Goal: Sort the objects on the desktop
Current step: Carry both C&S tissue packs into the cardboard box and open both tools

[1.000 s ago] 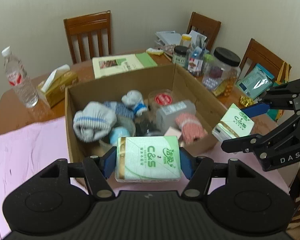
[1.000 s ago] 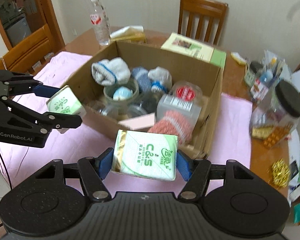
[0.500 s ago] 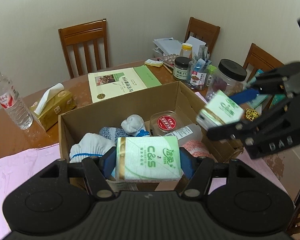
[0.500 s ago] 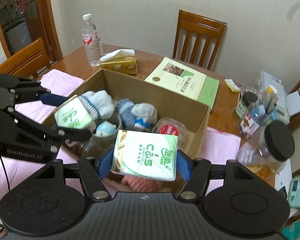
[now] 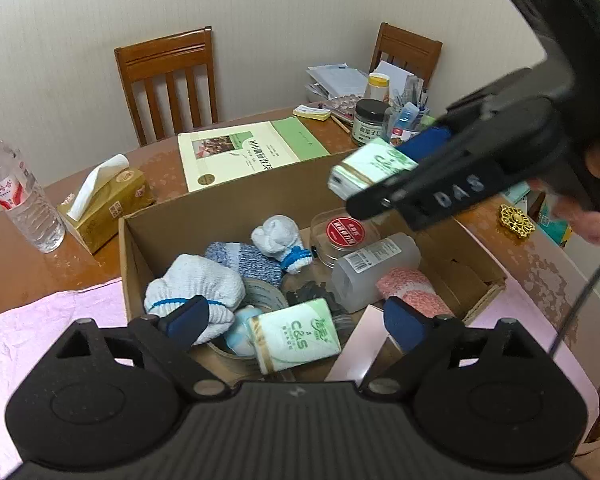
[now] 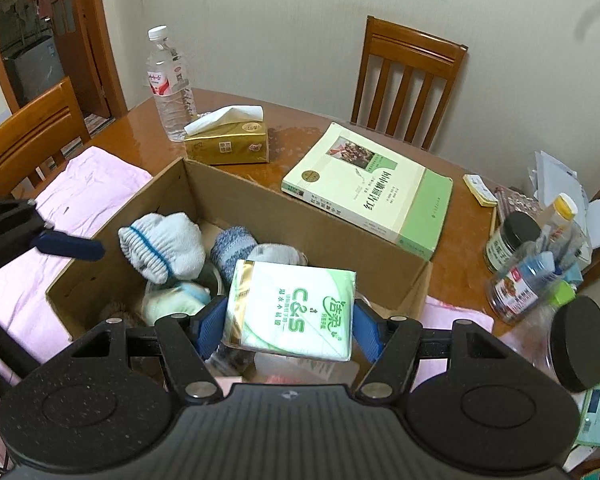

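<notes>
The left gripper hung with fingers wide, a tissue pack lying loose between them in the cardboard box. The right gripper clamped a second pack above it; best released low, over a gap.

Readable print on the tissue packs and one claw

"C&S" stood in green on the tissue pack clamped between the right claw's pads, and on the pack lying in the cardboard box just ahead of the left claw. "DAS" showed in pale letters on the right claw's arm, up and to the right of the left claw.
</notes>
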`<state>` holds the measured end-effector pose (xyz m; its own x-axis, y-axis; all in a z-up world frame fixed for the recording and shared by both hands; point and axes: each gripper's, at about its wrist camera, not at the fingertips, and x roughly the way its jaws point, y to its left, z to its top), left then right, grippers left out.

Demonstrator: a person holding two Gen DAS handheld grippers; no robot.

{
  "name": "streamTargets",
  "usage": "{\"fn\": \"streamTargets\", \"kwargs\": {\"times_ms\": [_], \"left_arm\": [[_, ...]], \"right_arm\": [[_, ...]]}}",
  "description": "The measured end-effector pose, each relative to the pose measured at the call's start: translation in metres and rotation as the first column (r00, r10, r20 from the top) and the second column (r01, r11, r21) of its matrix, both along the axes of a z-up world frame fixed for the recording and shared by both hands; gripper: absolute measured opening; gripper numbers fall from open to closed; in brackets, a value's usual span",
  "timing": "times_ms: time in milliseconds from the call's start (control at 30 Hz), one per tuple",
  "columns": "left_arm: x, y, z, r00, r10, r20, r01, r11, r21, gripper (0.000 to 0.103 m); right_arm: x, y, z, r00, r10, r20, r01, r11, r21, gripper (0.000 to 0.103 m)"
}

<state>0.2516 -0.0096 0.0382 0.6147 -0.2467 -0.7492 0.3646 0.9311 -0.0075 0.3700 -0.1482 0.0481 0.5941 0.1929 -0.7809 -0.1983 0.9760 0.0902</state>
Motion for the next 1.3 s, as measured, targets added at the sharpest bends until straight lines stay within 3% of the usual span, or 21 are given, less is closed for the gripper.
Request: {"fn": "streamTargets", "kwargs": {"times_ms": [200, 233, 300, 367, 700, 1000, 1300], "left_arm": [[-0.001, 0.004, 0.001, 1.000, 0.008, 0.025, -0.008, 1.000, 0.021, 0.097], [-0.002, 0.005, 0.001, 1.000, 0.009, 0.025, -0.009, 1.000, 0.027, 0.097], [-0.003, 0.006, 0.000, 0.999, 0.020, 0.029, -0.021, 0.999, 0.040, 0.097], [-0.004, 0.006, 0.000, 0.999, 0.024, 0.033, -0.026, 0.998, 0.050, 0.098], [-0.010, 0.010, 0.002, 0.997, 0.073, 0.036, -0.075, 0.996, 0.056, 0.099], [-0.020, 0.009, 0.009, 0.989, 0.132, 0.067, -0.137, 0.988, 0.068, 0.100], [-0.024, 0.009, 0.013, 0.975, 0.221, -0.034, -0.220, 0.975, 0.039, 0.099]], "right_arm": [[0.023, 0.003, 0.000, 1.000, 0.005, 0.002, -0.006, 1.000, 0.018, 0.072], [0.026, 0.004, 0.001, 1.000, 0.011, -0.003, -0.011, 1.000, 0.027, 0.076], [0.027, 0.005, 0.003, 1.000, 0.009, 0.009, -0.009, 0.999, 0.041, 0.094], [0.027, 0.005, 0.005, 1.000, 0.001, 0.021, -0.002, 0.999, 0.035, 0.099], [0.009, -0.003, 0.011, 0.994, -0.093, -0.052, 0.096, 0.994, 0.052, 0.103], [-0.030, -0.003, 0.011, 0.970, -0.206, -0.129, 0.214, 0.975, 0.052, 0.103], [-0.068, 0.001, 0.009, 0.936, -0.313, -0.161, 0.329, 0.941, 0.084, 0.103]]}}
